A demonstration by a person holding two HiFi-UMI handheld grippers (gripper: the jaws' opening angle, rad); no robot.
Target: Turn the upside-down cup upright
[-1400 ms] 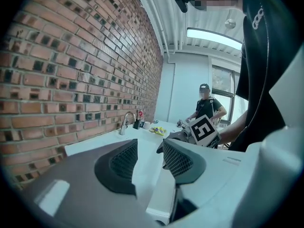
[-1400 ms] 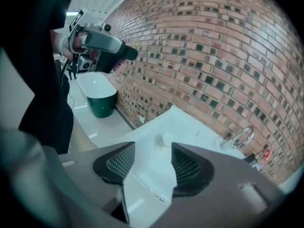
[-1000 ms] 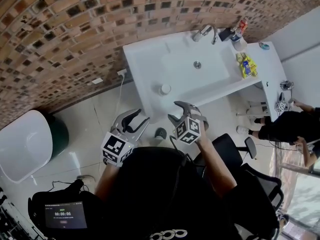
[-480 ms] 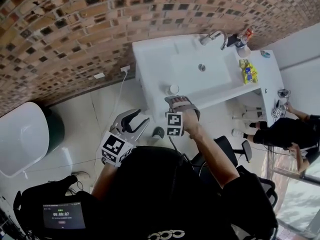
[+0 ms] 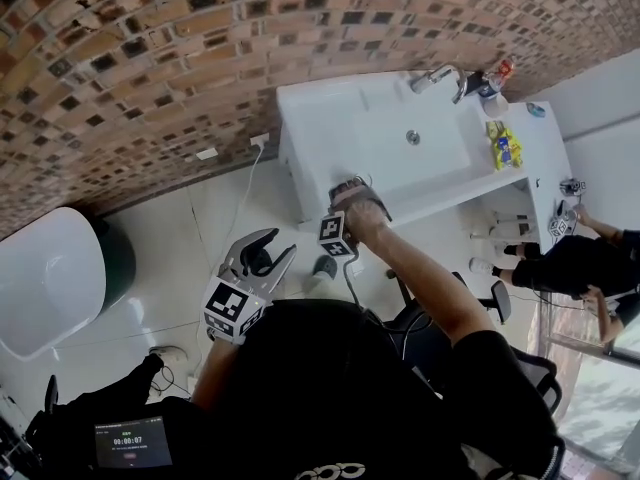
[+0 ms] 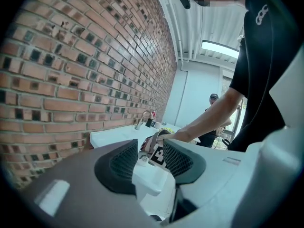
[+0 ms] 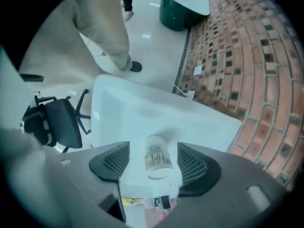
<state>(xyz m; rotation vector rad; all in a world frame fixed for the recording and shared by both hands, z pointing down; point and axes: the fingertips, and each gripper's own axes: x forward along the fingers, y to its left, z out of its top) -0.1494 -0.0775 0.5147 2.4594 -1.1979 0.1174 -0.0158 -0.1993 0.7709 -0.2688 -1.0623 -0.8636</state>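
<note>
A white cup with a dark tree print (image 7: 156, 158) stands on end at the near left corner of the white counter (image 7: 142, 113). My right gripper (image 7: 153, 151) points steeply down over it, one jaw on each side with a gap to the cup. Its jaws have just been opening and stand open. In the head view the right gripper (image 5: 352, 190) and the hand cover the cup. My left gripper (image 5: 262, 253) hangs open and empty over the floor, short of the counter. Through the left gripper (image 6: 151, 158) I see the right gripper's marker cube (image 6: 158, 154).
The counter (image 5: 320, 118) holds a sink basin (image 5: 410, 138), a faucet (image 5: 440, 76), bottles (image 5: 490, 76) and a yellow packet (image 5: 503, 146). A brick wall (image 5: 150, 58) runs behind. A green bin (image 5: 115, 258), an office chair (image 7: 61, 122) and a person (image 5: 580, 258) stand nearby.
My right gripper has rolled over and gone down and forward onto the counter corner, now straddling the cup, which it hides in the head view. The left gripper has drifted slightly.
</note>
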